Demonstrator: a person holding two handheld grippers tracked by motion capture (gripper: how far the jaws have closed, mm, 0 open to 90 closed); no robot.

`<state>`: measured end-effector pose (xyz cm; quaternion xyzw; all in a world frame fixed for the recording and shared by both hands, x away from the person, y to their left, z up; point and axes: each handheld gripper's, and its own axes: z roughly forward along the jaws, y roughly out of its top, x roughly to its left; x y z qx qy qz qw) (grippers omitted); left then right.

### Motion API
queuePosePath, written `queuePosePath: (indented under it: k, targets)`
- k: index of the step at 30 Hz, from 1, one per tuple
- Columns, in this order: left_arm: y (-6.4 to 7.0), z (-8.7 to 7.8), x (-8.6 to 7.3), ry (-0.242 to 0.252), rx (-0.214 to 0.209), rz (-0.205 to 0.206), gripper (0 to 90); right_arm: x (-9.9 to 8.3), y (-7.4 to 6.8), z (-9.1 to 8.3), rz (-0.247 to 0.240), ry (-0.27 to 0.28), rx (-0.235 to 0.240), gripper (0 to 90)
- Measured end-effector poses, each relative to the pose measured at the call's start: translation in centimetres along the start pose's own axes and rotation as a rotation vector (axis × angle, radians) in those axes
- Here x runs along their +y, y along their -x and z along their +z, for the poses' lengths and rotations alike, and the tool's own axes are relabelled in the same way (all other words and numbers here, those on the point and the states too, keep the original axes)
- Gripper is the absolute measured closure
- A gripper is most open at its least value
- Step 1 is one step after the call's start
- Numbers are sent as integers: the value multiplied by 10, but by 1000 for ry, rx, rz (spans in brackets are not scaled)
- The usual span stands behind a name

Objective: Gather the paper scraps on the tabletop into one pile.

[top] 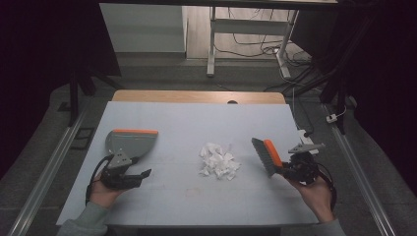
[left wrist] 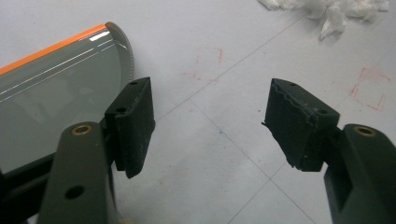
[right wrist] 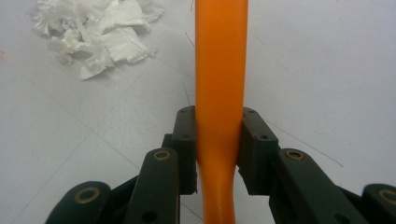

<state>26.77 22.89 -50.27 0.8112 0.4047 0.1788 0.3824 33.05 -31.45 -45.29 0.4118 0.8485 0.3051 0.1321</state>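
Note:
A grey dustpan with an orange lip lies on the white table at the left; in the left gripper view the dustpan sits just left of my jaws. My left gripper stands open just in front of it, holding nothing. A pile of torn white paper lies in the middle. My right gripper is shut on the orange handle of a small brush, whose grey bristles point toward the paper.
The white table top ends at a wooden strip at the back. Metal rails run along both sides. A white desk frame and loose cables stand on the floor behind.

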Motion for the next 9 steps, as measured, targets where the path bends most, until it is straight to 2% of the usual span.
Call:
queuePosePath:
  k: [9]
  targets:
    - [0, 1, 0, -3, -6, -2, 333, 0, -3, -3, -19, 24, 1, 706]
